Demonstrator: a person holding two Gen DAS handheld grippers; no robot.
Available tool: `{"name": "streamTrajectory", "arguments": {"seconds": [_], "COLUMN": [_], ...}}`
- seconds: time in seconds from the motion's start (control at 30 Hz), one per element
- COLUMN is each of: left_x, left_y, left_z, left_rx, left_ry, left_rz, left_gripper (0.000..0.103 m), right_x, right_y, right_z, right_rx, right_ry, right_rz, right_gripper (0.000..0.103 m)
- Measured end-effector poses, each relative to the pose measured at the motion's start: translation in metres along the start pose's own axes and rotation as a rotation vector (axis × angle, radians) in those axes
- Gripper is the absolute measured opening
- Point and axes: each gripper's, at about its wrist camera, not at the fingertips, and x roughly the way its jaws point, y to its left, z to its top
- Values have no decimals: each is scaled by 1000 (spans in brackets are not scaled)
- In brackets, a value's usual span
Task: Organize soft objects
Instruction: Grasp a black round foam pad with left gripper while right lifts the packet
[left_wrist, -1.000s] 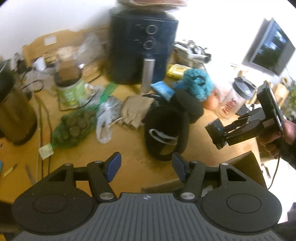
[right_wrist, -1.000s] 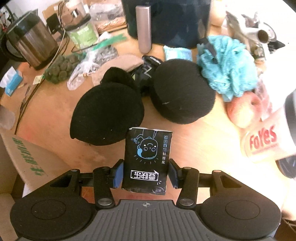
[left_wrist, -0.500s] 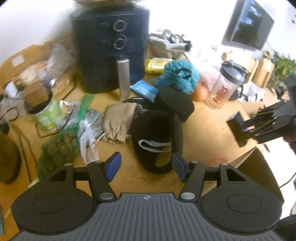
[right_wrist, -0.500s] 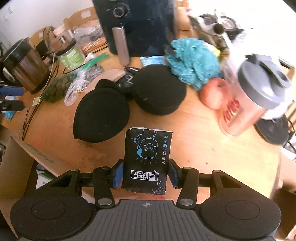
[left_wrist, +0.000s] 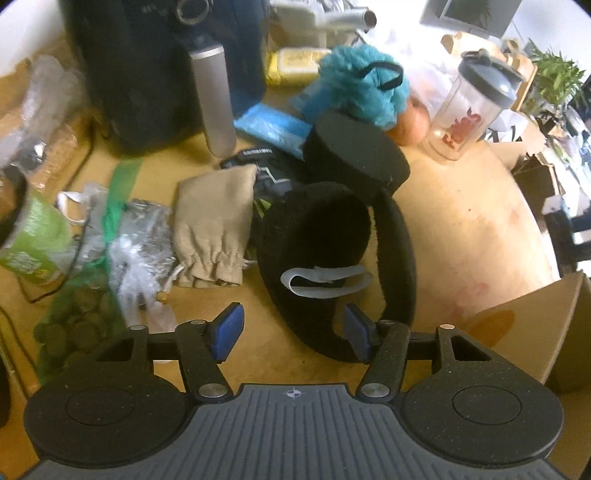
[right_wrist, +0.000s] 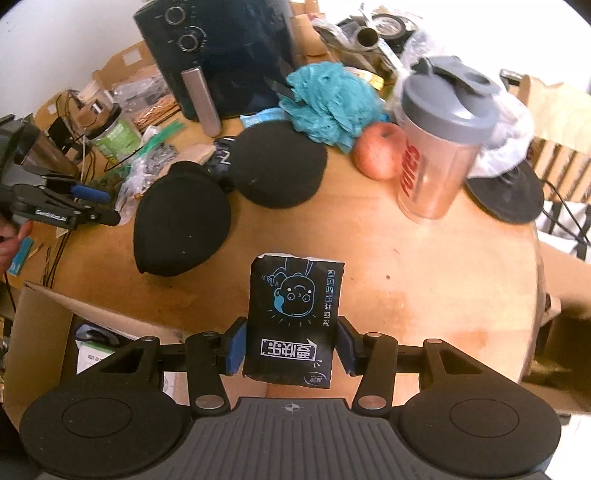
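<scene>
My right gripper (right_wrist: 291, 349) is shut on a black tissue pack (right_wrist: 295, 314) with a cartoon face, held above the round wooden table's near edge. My left gripper (left_wrist: 291, 332) is open and empty, its fingers either side of the near rim of a black hat (left_wrist: 332, 254) lying open side up. That hat also shows in the right wrist view (right_wrist: 181, 225), with the left gripper (right_wrist: 94, 205) at its left. A second black hat (left_wrist: 354, 147) (right_wrist: 279, 164), a teal bath pouf (left_wrist: 364, 85) (right_wrist: 330, 99) and a beige cloth pouch (left_wrist: 212, 225) lie behind.
A black air fryer (right_wrist: 218, 48) stands at the back. A shaker bottle (right_wrist: 439, 147), an apple (right_wrist: 380, 149), plastic bags (left_wrist: 136, 240) and a green jar (right_wrist: 114, 133) crowd the table. An open cardboard box (right_wrist: 92, 332) sits below the table's near edge.
My left gripper moved forward and down to the near black hat. My right gripper pulled back and up with the tissue pack, away from the hats.
</scene>
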Motion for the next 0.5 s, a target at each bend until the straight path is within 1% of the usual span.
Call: {"name": "streamTrajectory", "arguments": {"seconds": [0.07, 0.1, 0.13, 0.2, 0.4, 0.47, 0.5], "left_x": [11, 17, 22, 32, 55, 61, 64], "left_y": [4, 7, 8, 10, 11, 12, 12], "left_z": [2, 3, 5, 7, 13, 15, 15], "left_rx": [-12, -16, -17, -13, 4, 4, 3], "left_ry": [20, 29, 39, 59, 87, 91, 92], "left_rz": [-28, -41, -49, -61, -70, -79, -80], "left_gripper": [52, 49, 43, 37, 32, 29, 24], "right_x": [0, 0, 0, -1, -3, -3, -3], "right_y": [-1, -2, -2, -3, -5, -4, -4], "right_z": [-3, -5, -6, -9, -14, -16, -17], "right_rx": [16, 23, 30, 38, 64, 68, 68], "right_ry": [3, 3, 4, 5, 7, 7, 7], "right_rz": [-4, -4, -5, -5, -13, -16, -17], "right_gripper": [52, 52, 52, 52, 52, 52, 52]}}
